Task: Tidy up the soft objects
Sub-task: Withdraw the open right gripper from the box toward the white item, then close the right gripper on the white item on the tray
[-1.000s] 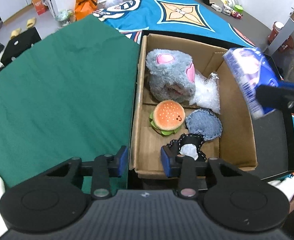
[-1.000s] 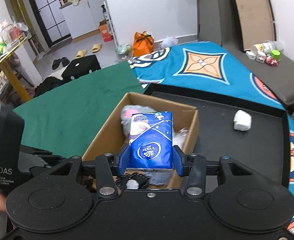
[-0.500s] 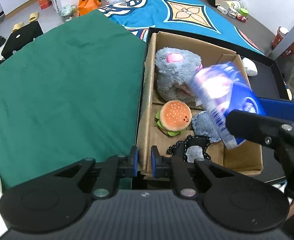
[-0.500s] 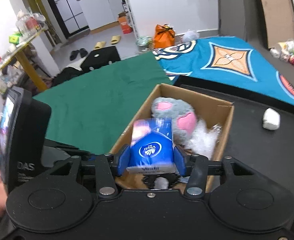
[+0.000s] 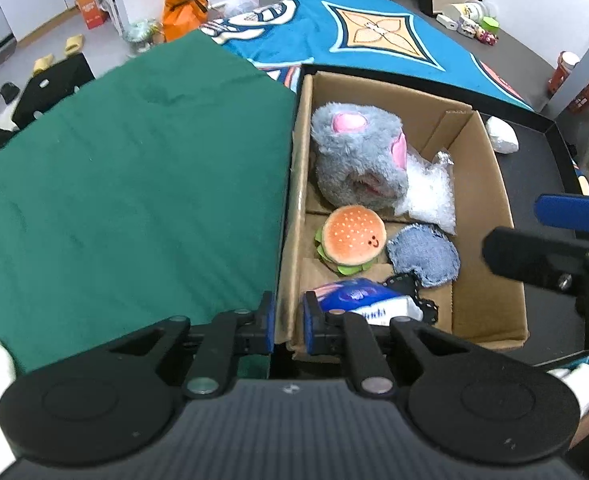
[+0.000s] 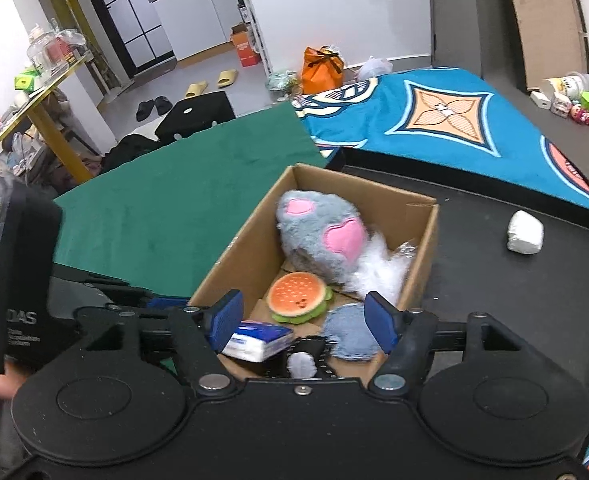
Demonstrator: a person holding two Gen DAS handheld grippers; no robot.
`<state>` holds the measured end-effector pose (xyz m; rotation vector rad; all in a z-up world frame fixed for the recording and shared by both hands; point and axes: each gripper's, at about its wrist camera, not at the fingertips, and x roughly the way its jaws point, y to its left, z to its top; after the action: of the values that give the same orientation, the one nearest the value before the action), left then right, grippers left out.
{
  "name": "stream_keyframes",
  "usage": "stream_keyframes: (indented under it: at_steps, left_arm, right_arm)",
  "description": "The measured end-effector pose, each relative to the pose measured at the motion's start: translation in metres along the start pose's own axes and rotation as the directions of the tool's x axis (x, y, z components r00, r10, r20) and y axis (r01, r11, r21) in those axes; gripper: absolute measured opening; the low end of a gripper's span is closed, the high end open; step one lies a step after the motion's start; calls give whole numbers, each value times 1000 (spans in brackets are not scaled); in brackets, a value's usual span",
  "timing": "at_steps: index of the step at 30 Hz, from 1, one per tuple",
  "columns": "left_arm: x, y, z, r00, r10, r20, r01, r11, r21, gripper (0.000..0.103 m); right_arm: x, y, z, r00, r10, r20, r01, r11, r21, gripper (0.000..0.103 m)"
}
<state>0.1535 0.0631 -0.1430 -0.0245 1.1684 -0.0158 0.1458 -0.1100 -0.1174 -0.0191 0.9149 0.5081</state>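
Observation:
A cardboard box [image 5: 490,200] [image 6: 250,248] holds a grey plush with pink patches [image 5: 358,156] [image 6: 318,232], a burger toy [image 5: 352,238] [image 6: 297,296], a denim pad [image 5: 424,254] [image 6: 348,330], a clear bag [image 5: 430,196] and a black lacy piece [image 6: 306,354]. The blue tissue pack [image 5: 366,300] [image 6: 260,338] lies in the box's near corner. My left gripper [image 5: 285,322] is shut on the box's near-left wall. My right gripper [image 6: 302,322] is open and empty above the box; it also shows in the left wrist view [image 5: 554,236].
The box stands in a black tray [image 6: 514,292]. A white soft lump [image 6: 525,232] [image 5: 502,140] lies on the tray to the right. A green cloth [image 5: 134,184] lies left of the box, a blue patterned cloth [image 6: 434,116] behind.
My right gripper carried the tissue pack over the box and opened; the pack now lies in the box's near corner. My left gripper closed on the box wall.

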Motion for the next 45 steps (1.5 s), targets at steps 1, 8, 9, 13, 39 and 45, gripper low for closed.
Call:
stream_keyframes:
  at_steps: [1,8,9,13,39,45]
  left_arm:
    - [-1,-1,0,1000,10,4,-10,1000,2,15]
    - [-5,-9,5,998,60,13,-61,998,36,19]
    - [-5,-10,5,998,66,12,-66,997,38,22]
    - [-7,-13,10,996,86,17,-86,996,34,31]
    - [14,-49,50,965,260,21,-261,963,73,60]
    - [27,-57,65,958,287,15,-288,955,71,62]
  right_arm:
    - [-1,-4,1,1000,-5,3,5,1000,2,67]
    - [-4,-37,7,999,-29,21,28,999,22,68]
    - [-4,-42,8,999,-31,23,30,999,26,68]
    - [-3,-59,13,998,-45,35,44,999,30,72]
    - [50,-177,4,982,-140,127,108,968,227,76]
    - [70,-194,3,975,-173,141,138,964,229,76]
